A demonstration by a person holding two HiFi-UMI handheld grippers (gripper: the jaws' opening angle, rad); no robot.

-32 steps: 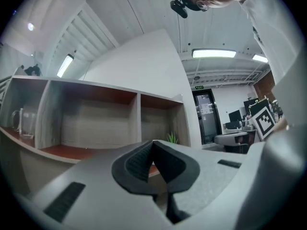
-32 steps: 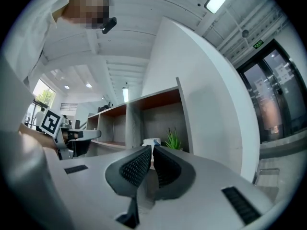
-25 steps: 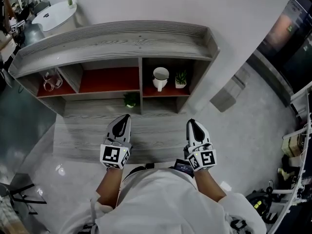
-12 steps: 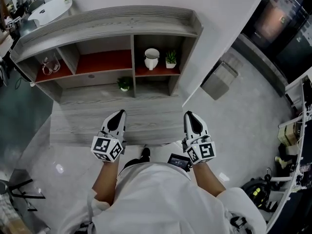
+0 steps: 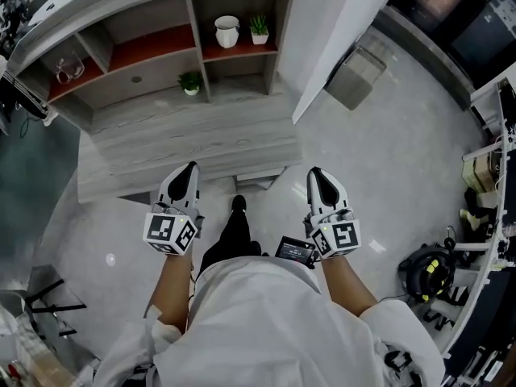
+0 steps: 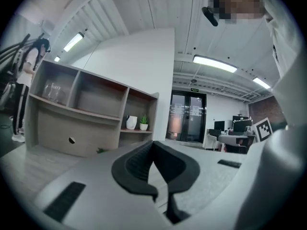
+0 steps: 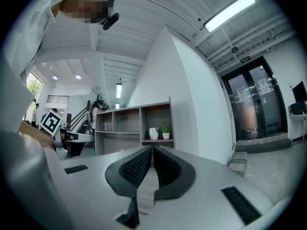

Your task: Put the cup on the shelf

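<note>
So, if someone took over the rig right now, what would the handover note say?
Left hand-held gripper: shut, empty.
Right hand-held gripper: shut, empty. Both are well away from the shelf.
The white ceramic cup stands upright in the upper right compartment of the grey wooden shelf unit with red boards, beside a small potted green plant.
Done: the cup is on the shelf.
Left: nothing apparent for this job.

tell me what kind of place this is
Probably an office or lab space: a wooden shelf unit with a white cup and potted plant, glass double doors, and desks with monitors beyond.
</note>
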